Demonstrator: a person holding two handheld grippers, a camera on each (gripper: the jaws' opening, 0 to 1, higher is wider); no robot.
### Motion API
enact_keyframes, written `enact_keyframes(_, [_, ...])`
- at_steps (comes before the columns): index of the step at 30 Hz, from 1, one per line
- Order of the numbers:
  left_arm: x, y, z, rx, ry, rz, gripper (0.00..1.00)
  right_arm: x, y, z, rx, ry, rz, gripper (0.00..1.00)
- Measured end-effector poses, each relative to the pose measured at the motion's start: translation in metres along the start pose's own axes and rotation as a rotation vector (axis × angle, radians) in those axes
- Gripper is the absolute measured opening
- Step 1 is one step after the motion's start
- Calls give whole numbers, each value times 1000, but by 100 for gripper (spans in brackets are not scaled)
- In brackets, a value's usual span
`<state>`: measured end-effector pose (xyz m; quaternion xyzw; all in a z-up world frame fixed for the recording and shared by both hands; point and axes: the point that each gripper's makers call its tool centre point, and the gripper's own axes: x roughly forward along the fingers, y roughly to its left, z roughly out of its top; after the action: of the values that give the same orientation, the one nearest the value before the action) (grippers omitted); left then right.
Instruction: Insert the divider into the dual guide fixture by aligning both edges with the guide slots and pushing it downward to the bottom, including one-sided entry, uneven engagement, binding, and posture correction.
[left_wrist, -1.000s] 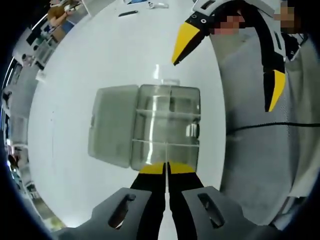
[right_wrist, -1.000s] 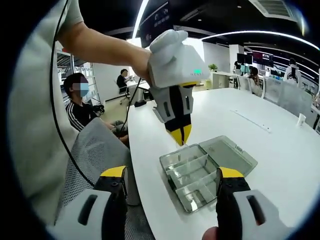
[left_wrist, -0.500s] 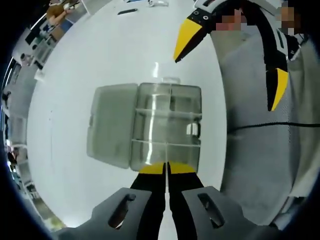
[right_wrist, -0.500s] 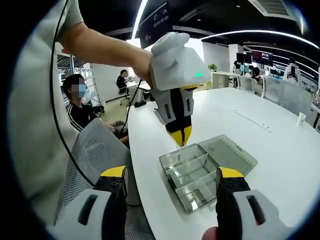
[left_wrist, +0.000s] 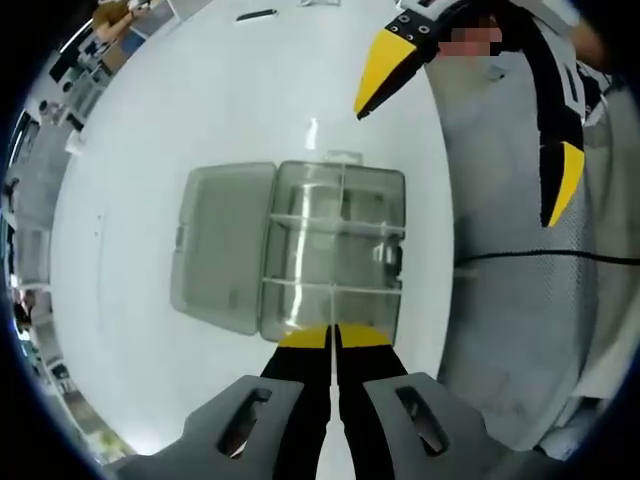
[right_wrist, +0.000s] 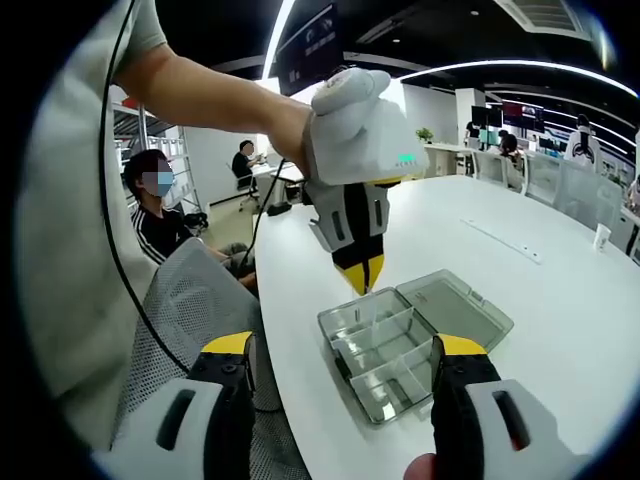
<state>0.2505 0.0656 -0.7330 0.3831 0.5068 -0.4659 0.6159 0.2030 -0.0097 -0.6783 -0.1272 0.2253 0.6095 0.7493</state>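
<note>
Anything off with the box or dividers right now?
Nothing stands out. The clear box sits flat on the white table, lid open beside it, and its dividers look straight. The left tongs are shut above its edge; the right tongs are open.

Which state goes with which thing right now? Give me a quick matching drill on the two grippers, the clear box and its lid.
Things:
1. left gripper
2. right gripper
3. clear plastic compartment box
4. hinged clear plastic lid

States:
a. swung fully open, lying flat on the white table
b. jaws spread wide apart
c. jaws shut, tips pointing down above the box
d. split into compartments by clear dividers

Pairs: 1-c, 2-b, 3-d, 4-a
</note>
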Motion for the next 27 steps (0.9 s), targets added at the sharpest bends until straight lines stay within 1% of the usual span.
enact_keyframes(4, [-1,1,4,1,18,-16,0,0,1,1,-2,0,1,69])
enact_keyframes(9, [0,1,3,12,28,-29,0,-1,2,2,-4,-2,2,69])
enact_keyframes(19, [0,3,2,-31,16,-71,0,-1,0,2,-3,-2,-3,69])
enact_keyframes(27, [1,2,3,-26,18,-78,0,-2,0,2,-1,-4,-6,69])
